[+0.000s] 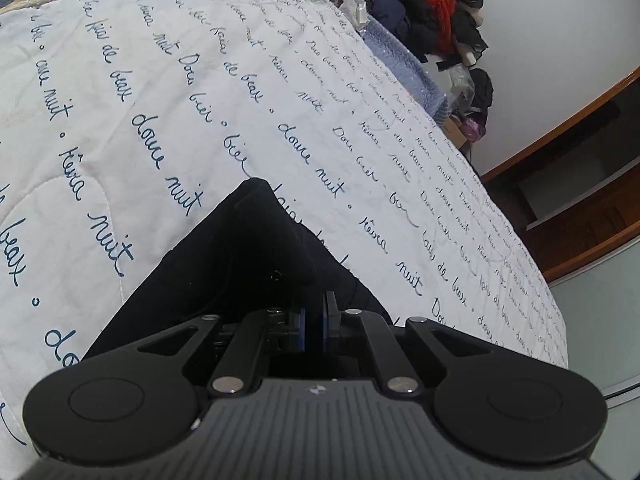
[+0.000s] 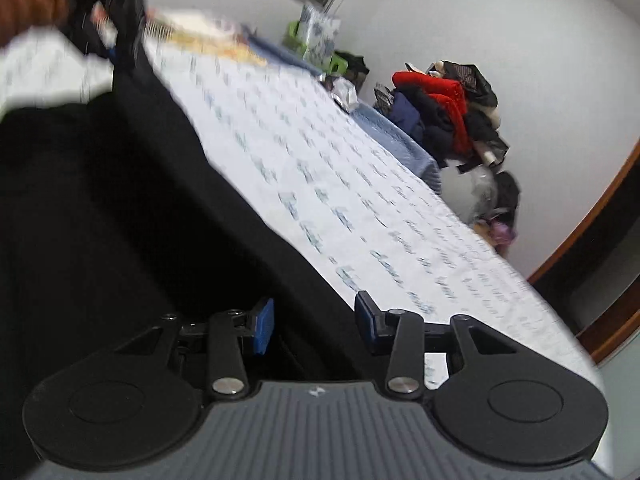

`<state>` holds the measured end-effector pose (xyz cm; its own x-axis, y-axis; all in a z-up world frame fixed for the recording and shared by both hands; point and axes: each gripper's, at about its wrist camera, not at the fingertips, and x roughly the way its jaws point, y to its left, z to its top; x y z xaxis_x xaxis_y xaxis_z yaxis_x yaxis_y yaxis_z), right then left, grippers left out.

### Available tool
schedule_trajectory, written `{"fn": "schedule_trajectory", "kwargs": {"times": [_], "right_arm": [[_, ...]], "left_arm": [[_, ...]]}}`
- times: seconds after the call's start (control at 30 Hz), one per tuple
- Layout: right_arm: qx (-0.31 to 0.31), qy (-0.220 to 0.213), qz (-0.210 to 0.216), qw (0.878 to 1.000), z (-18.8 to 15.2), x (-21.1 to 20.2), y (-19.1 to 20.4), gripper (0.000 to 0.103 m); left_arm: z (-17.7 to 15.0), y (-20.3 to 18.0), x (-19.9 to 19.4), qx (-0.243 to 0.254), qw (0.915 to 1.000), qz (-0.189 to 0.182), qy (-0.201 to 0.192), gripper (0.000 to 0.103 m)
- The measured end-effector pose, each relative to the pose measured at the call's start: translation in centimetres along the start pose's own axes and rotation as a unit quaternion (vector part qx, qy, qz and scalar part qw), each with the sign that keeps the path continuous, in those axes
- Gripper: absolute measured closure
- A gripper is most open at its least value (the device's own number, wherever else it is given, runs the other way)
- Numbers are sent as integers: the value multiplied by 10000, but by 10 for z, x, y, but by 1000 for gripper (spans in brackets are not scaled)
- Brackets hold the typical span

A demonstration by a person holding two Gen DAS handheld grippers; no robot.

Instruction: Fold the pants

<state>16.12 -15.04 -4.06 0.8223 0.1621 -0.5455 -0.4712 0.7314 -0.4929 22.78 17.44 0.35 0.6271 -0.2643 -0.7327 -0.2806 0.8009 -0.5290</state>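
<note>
White quilt (image 1: 168,80) printed with blue cursive writing covers the bed and fills most of both views. Left tool (image 1: 313,320) has its blue pads pressed nearly together, and it seems to pinch a fold of the black pants (image 1: 248,248), though the dark cloth hides the exact contact. From there the pants run up to a pointed corner lying on the quilt. Right tool (image 2: 314,324) stands partly open with its pads apart, nothing pressed between them, hovering over the edge of the black pants (image 2: 120,200), which spread across the left side of that blurred view. Beyond, a blurred hand (image 2: 24,4) shows at the top left, and a pile of red and dark clothes (image 2: 444,112) sits by the white wall
</note>
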Motion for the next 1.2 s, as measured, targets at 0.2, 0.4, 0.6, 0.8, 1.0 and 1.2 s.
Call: {"fn": "schedule_trajectory", "kwargs": {"times": [0.2, 0.4, 0.6, 0.8, 1.0, 1.2], "right_arm": [[567, -564, 799, 9936, -2, -31, -11, 60], [145, -796, 1044, 9912, 19, -15, 31, 60], [-383, -1021, 582, 9923, 37, 2, 76, 60], [10, -623, 233, 9978, 27, 8, 49, 60], [207, 37, 266, 9994, -2, 20, 33, 95], [195, -275, 232, 9992, 0, -18, 27, 97]], "left_arm": [[1, -1, 3, -46, 10000, 31, 8, 93], [3, -4, 1, -113, 9999, 25, -17, 93], [9, -11, -1, -74, 9999, 29, -73, 93], [7, -11, 3, 59, 9999, 83, -93, 93], [2, -7, 9, 263, 9994, 212, -7, 93], [-10, -25, -22, 1301, 9901, 349, -386, 93]]}}
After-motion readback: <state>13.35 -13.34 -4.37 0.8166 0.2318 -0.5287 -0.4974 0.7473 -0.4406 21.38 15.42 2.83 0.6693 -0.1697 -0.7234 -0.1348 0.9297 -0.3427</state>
